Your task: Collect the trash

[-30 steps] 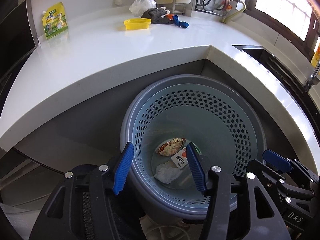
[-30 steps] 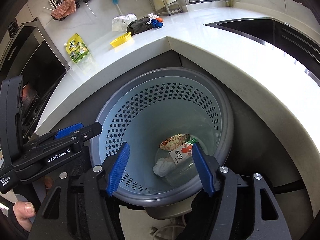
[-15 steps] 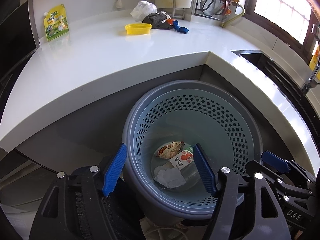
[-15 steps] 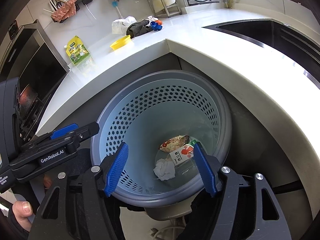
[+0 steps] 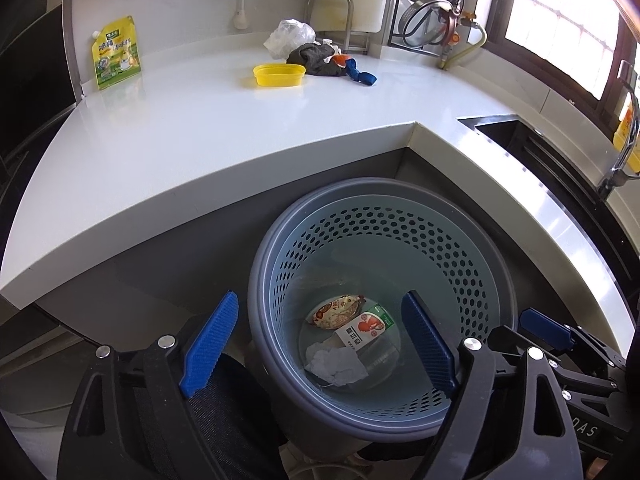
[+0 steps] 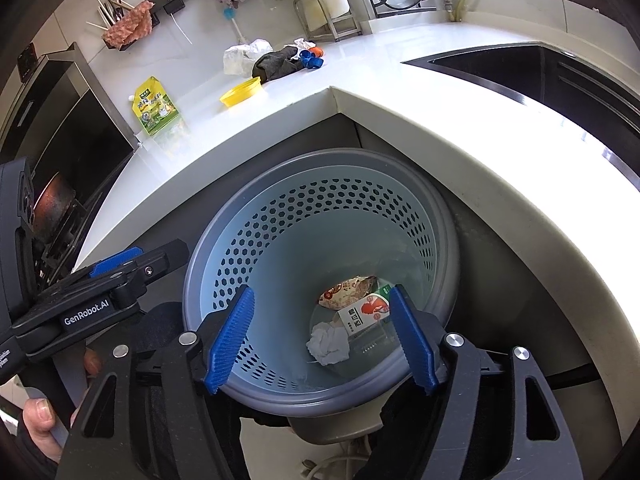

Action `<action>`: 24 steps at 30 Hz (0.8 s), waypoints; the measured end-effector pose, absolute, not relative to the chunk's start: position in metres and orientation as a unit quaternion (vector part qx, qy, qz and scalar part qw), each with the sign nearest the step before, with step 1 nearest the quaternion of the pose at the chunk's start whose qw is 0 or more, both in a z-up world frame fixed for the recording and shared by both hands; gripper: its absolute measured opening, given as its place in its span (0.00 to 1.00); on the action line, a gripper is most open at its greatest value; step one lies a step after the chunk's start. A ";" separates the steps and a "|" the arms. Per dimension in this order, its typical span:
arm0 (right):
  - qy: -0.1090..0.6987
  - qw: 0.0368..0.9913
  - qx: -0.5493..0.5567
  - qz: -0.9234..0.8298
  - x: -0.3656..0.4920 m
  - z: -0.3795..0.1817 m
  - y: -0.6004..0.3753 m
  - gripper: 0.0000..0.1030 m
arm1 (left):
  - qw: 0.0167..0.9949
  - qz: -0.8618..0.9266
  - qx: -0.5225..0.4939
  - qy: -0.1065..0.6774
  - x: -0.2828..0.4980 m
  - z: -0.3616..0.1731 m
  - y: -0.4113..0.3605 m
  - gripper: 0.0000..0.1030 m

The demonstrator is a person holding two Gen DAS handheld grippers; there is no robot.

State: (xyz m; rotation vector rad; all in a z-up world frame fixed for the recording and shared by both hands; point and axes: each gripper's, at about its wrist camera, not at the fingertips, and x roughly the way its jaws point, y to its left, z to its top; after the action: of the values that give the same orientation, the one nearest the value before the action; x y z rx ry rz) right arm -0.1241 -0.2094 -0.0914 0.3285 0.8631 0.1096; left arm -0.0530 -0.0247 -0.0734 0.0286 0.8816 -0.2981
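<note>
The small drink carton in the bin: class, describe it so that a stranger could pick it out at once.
Start at the round perforated bin tucked into the inner corner of the white counter and look at its bottom. Among three pieces lies the small drink carton, between a printed snack wrapper and a crumpled tissue. It alone is boxy, white with red print and a green end.

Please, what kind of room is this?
Most likely a home kitchen: a white corner countertop with a sink set into it, utensils and cloths hanging on the wall rail, and a perforated waste bin on the floor.
</note>
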 end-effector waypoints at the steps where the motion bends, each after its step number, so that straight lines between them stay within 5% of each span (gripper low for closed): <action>1: 0.416 0.894 0.158 0.053 -0.124 -0.091 -0.209 0.65 | 0.894 -0.144 0.013 0.423 -0.053 -0.073 -0.025 0.82; 24: 0.376 0.913 0.145 0.067 -0.084 -0.054 -0.213 0.69 | 0.916 -0.111 -0.001 0.387 -0.012 -0.035 0.001 0.90</action>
State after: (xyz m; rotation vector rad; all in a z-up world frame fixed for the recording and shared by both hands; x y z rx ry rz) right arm -0.0842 -0.2126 -0.0538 0.2978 0.7757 0.1388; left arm -0.0117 0.0009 -0.0346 -0.0027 0.7956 -0.2294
